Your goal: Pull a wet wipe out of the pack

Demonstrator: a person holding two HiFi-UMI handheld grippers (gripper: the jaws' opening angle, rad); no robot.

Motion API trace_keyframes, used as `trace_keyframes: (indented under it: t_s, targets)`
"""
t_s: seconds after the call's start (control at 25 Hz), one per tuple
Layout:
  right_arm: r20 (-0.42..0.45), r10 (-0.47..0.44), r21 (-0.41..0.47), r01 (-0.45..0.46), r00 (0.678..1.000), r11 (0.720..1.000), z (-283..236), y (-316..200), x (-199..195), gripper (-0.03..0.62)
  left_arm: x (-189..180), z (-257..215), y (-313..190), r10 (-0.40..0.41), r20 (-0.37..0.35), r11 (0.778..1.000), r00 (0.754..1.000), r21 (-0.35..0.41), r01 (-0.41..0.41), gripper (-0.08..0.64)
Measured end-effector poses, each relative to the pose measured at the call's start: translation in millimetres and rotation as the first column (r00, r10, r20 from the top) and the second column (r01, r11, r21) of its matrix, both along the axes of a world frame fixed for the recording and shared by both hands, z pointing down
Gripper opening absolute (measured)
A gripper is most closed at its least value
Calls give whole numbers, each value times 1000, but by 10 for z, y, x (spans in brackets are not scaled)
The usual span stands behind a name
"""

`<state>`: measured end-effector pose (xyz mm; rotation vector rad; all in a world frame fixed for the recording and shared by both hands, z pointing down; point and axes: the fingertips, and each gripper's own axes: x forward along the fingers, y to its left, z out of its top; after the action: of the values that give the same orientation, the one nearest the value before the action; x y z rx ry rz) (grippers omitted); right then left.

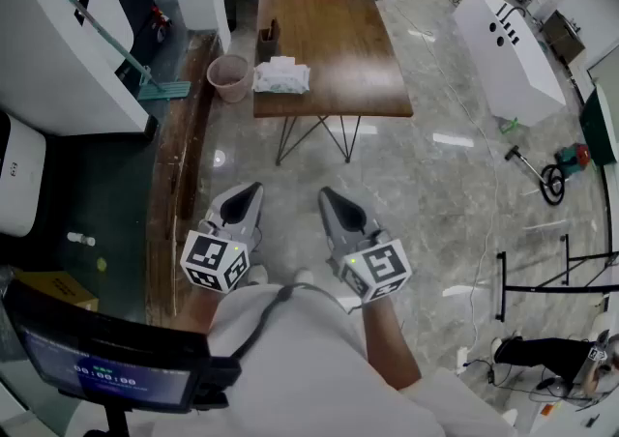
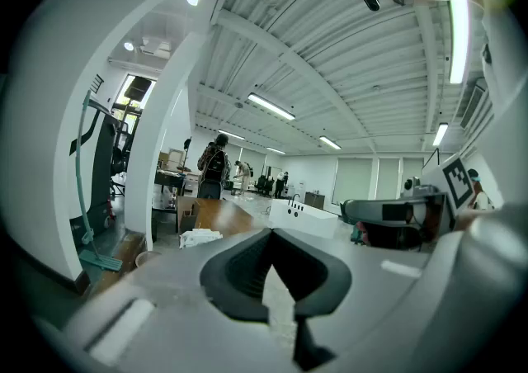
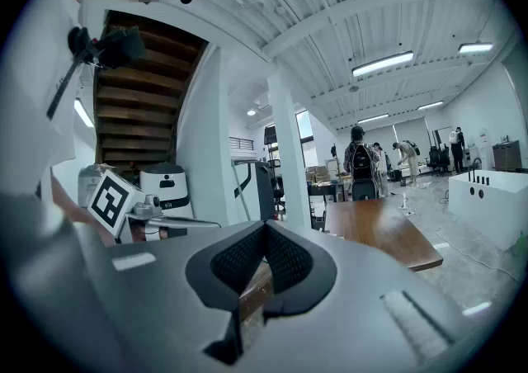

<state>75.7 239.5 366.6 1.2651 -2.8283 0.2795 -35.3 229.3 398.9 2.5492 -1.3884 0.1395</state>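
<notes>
Wet wipe pack (image 1: 280, 76) at table (image 1: 338, 39) near-left corner, long axis along near edge, well ahead of both. Left gripper (image 1: 250, 195) slightly nearer vs right gripper (image 1: 328, 199); both w/ jaws together, empty.

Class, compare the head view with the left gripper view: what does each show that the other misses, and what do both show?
Only the head view: the marker cube on the left gripper, and a dark screen. Only the left gripper view: ceiling lights and people standing far off. Both: the wooden table and the wipe pack on it.
</notes>
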Motion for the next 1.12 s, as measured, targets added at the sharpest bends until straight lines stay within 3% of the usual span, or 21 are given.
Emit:
trace_keyframes:
  t_s: [0.44, 1.12]
  targets:
    - [17, 6, -34, -5, 1000, 999, 52, -209, 130, 8, 178, -115, -169, -45, -12, 999, 999, 21, 46, 3]
    - [10, -38, -48, 38, 999, 998, 162, -313, 407, 9, 282, -152, -274, -151, 43, 987, 988, 60, 148, 3]
